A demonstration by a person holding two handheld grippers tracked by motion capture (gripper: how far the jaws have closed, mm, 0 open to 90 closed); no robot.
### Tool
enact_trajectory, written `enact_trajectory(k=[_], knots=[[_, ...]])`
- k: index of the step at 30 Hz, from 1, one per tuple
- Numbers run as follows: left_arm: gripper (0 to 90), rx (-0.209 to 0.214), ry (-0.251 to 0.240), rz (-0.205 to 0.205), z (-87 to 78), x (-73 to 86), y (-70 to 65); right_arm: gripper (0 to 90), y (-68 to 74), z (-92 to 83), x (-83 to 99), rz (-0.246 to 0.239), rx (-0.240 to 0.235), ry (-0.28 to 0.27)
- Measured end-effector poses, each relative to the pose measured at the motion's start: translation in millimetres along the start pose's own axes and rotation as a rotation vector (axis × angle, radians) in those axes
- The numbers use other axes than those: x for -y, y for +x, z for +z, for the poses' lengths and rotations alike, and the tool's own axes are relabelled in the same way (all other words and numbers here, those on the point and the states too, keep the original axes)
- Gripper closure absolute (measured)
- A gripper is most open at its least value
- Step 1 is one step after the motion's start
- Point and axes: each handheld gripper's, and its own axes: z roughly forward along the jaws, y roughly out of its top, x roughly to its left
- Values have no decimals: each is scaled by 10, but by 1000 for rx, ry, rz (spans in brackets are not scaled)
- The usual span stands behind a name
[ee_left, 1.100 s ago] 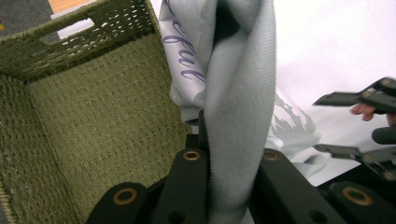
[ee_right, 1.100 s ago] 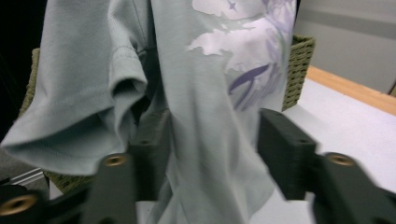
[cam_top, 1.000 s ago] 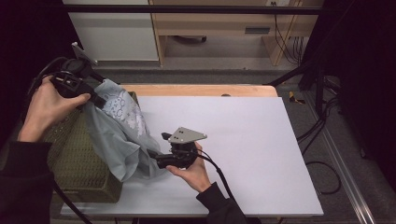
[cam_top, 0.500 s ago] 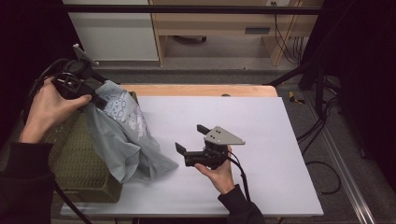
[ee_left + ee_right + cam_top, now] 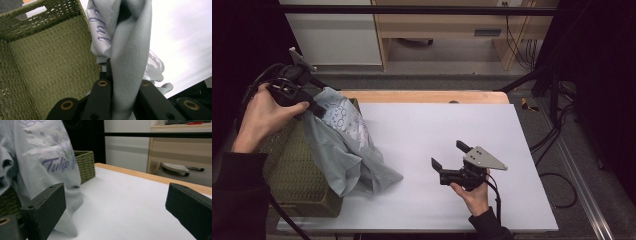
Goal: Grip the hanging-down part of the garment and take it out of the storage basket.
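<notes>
The grey T-shirt (image 5: pixel 344 145) is pinched at its top by the left gripper (image 5: pixel 314 109), jaws clamped tight on a bunched fold, and is held up over the green woven basket (image 5: pixel 294 170). Its long axis hangs downward, the lower end trailing onto the white table (image 5: pixel 447 130). The right gripper (image 5: pixel 449 156) has just been opening, nothing between its spread jaws; the cloth lies to its left, well apart. The left hand is plainly the nearer.
</notes>
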Motion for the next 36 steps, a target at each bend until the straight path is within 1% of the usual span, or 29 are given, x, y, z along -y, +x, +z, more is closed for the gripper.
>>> enact_trajectory(k=[4, 5, 6, 7, 10, 12, 14, 16, 19, 22, 23, 25, 30, 34, 36], knots=[[861, 3, -4, -7, 6, -2, 0, 23, -109, -163, 71, 20, 53, -2], [861, 5, -4, -8, 6, -2, 4, 21, -133, -198, 90, 22, 61, -4], [861, 5, -4, -8, 6, -2, 4, 21, -133, -198, 90, 22, 61, -4], [861, 4, -3, -10, 6, -1, 15, 18, -178, -267, 122, 33, 81, -10], [861, 7, -5, -14, 10, 5, 24, 14, -216, -344, 155, 36, 99, -12], [861, 7, -1, -10, 8, 9, 34, 13, -233, -384, 183, 28, 113, -14], [861, 7, 1, -9, 7, 10, 38, 11, -241, -406, 198, 26, 111, -14], [861, 11, -2, -13, 7, 17, 45, 9, -253, -459, 248, 19, 121, -9], [861, 11, 1, -9, 8, 13, 55, 7, -260, -514, 299, 36, 129, -8], [861, 13, -5, -11, 18, 10, 43, 6, -268, -558, 347, 39, 132, -9], [861, 14, -7, -11, 20, 10, 39, 4, -265, -566, 356, 41, 135, -1], [861, 14, -6, -9, 22, 11, 37, 4, -273, -591, 371, 31, 137, -3], [861, 13, -3, -9, 20, 10, 35, 5, -286, -657, 393, 42, 145, -7], [862, 14, -7, -13, 14, -2, 6, 5, -305, -688, 409, 44, 148, -8], [863, 16, -4, -8, 7, -16, -16, 5, -309, -684, 413, 49, 155, -8]])
